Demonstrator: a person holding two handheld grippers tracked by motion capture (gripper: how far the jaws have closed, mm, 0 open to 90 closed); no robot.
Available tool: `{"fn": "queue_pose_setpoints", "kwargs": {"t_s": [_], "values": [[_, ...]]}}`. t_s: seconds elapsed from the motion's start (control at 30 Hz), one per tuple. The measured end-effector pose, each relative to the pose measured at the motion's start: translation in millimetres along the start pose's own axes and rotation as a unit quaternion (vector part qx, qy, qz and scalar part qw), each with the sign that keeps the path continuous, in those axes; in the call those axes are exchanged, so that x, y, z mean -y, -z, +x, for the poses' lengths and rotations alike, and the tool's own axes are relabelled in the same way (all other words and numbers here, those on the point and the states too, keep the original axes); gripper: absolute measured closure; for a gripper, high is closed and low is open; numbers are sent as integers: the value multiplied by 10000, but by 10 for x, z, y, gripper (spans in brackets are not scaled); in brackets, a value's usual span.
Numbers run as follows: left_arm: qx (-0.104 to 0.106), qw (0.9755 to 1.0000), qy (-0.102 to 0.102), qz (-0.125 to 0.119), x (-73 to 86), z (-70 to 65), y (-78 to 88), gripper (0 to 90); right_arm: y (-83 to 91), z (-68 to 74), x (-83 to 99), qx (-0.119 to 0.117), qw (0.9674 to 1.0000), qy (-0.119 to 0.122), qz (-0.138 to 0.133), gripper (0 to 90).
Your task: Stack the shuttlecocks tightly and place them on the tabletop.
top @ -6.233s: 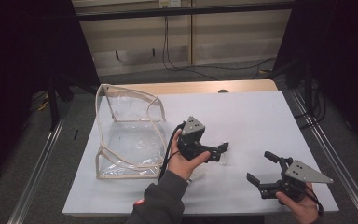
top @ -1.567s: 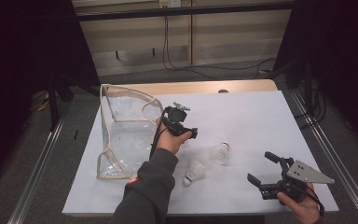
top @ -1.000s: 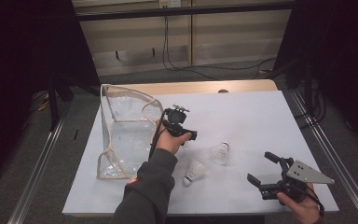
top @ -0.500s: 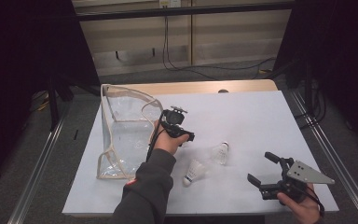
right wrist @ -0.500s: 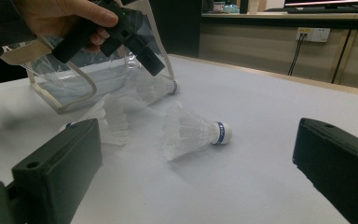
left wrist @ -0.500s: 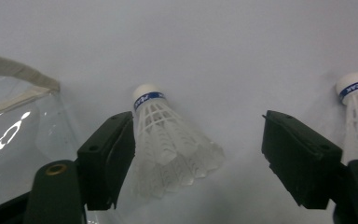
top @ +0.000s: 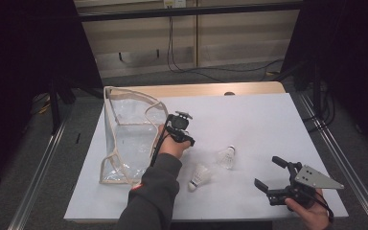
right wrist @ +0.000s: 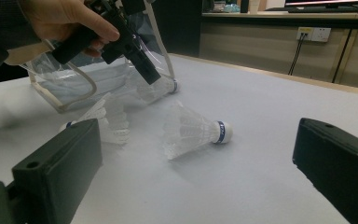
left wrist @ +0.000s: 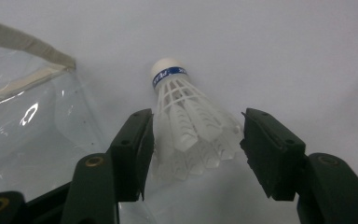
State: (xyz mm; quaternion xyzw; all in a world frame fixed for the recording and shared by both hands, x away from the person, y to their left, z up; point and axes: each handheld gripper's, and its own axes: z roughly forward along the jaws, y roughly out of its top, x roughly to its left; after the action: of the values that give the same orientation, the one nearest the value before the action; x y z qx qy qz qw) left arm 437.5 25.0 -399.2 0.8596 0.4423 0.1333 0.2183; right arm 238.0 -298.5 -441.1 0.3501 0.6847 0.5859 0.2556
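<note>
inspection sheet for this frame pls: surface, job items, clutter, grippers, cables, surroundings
Surface: white table, bare around the items.
Job's things: three shuttlecocks; one between the left gripper's jaws beside the clear bag, two lying mid-table.
Clutter: nothing seen.
Grippers: left gripper jaws have just been closing, pads not yet pressing; right gripper open, nothing between its jaws.
Cables: black cable trailing from the left gripper; wall leads.
Surroundings: metal rails, dark curtains.

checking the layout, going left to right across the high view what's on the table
clear bag → left gripper → shuttlecock lying near the sleeve → second shuttlecock → right gripper
</note>
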Motion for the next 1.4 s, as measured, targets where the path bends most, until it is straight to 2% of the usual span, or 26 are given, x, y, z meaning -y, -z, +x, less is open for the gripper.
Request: {"fn": "queue_pose_setpoints", "kwargs": {"t_s": [0.1, 0.13, 0.2, 0.27, 0.3, 0.4, 0.63, 0.8, 1.07, 1.17, 1.23, 1.27, 1.33, 1.4], "values": [[-17, 10000, -37, -39, -5, -18, 0, 505, 1, -3, 0, 2, 10000, 8, -8, 6], [-15, 10000, -77, -30, -7, -25, 2, 558, -1, -4, 1, -1, 10000, -1, -5, 7], [-2, 9999, -133, -24, -7, -41, -6, 572, -1, -3, -1, 1, 10000, 4, -5, 6], [37, 9999, -128, -48, -6, -58, -14, 627, -3, -1, -2, -3, 10000, 9, -6, 7], [4, 9998, -191, -66, -9, -57, -10, 641, -4, 0, -2, -3, 10000, 3, -3, 7], [61, 9997, -208, -117, -15, -63, -6, 743, -6, -1, -3, -8, 10000, 7, -4, 6], [176, 9992, -215, -277, -34, -76, -7, 866, -4, -5, -4, -4, 10000, 5, -13, 7], [197, 9989, -192, -368, -45, -88, -11, 874, -8, -4, -2, -8, 10000, -6, -4, 7], [388, 9982, -86, -457, -63, -117, 2, 862, -8, -4, -4, -14, 10000, -4, -13, 7], [395, 9975, -132, -573, -76, -120, -13, 818, -11, -3, -3, -12, 10000, -8, -5, 7], [390, 9960, -233, -773, -91, -139, -30, 786, -12, -2, -3, -20, 10000, -5, -9, 7], [313, 9955, -253, -854, -99, -147, -38, 768, -13, -2, -3, -22, 10000, -5, -11, 7], [292, 9932, -317, -1080, -117, -155, -61, 736, -14, -1, -3, -38, 10000, -18, 0, 7], [210, 9927, -286, -1155, -129, -159, -96, 732, -13, -3, -2, -24, 10000, -21, 5, 7]]}}
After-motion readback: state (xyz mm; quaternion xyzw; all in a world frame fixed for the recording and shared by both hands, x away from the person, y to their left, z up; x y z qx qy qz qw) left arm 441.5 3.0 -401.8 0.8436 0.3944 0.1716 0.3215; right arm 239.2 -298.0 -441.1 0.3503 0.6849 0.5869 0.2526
